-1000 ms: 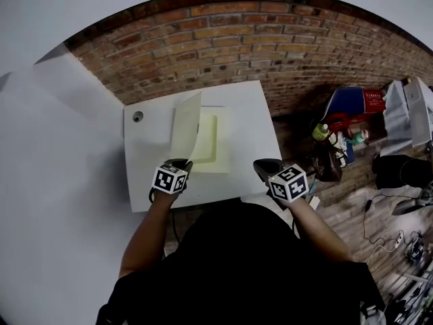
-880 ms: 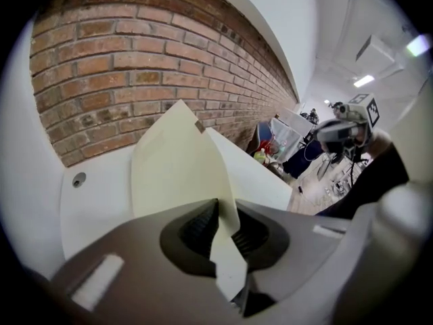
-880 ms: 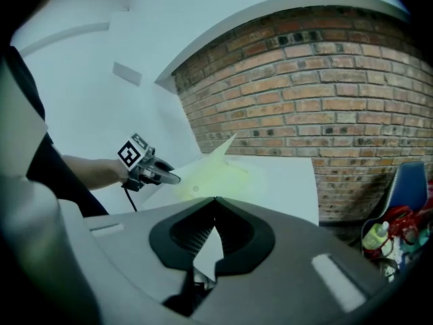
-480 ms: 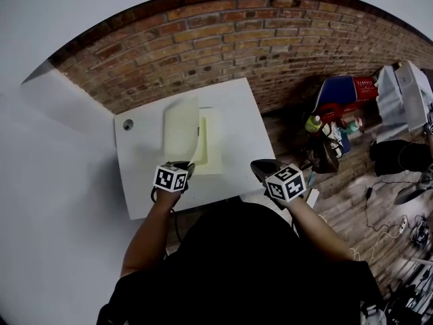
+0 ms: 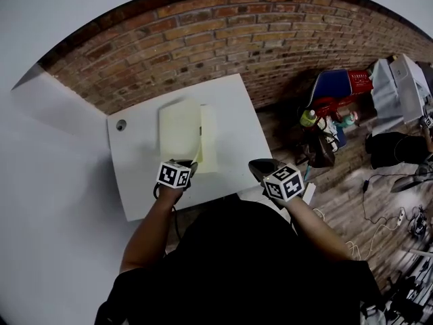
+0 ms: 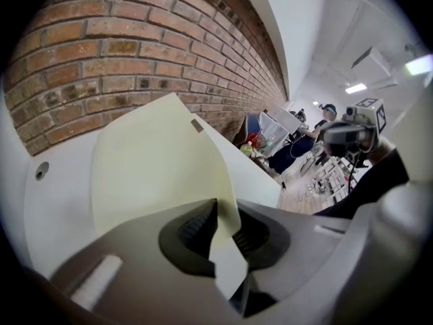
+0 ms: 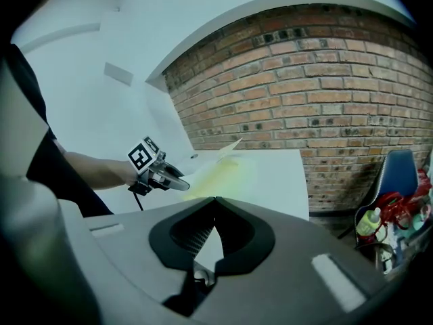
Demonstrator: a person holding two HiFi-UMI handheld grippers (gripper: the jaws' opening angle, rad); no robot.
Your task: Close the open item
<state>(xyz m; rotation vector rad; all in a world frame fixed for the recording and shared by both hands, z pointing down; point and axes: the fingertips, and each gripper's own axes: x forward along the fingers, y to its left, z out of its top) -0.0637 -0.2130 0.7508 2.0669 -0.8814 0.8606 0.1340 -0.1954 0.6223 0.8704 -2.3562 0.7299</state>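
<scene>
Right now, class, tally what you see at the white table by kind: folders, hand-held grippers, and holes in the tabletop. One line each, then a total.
Folders: 1, the pale yellow folder
Grippers: 2, the left gripper and the right gripper
Holes: 1, the cable hole
Total: 4

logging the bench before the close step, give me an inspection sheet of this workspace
surface: white table, round hole at far left
job's things: pale yellow folder, cover tilted up, not yet flat
clutter: nothing seen on the table
grippers: left gripper shut on the cover's edge; right gripper shut, empty
cables: black cable below left gripper; floor cables at right
surroundings: brick wall, blue chair, bottle
</scene>
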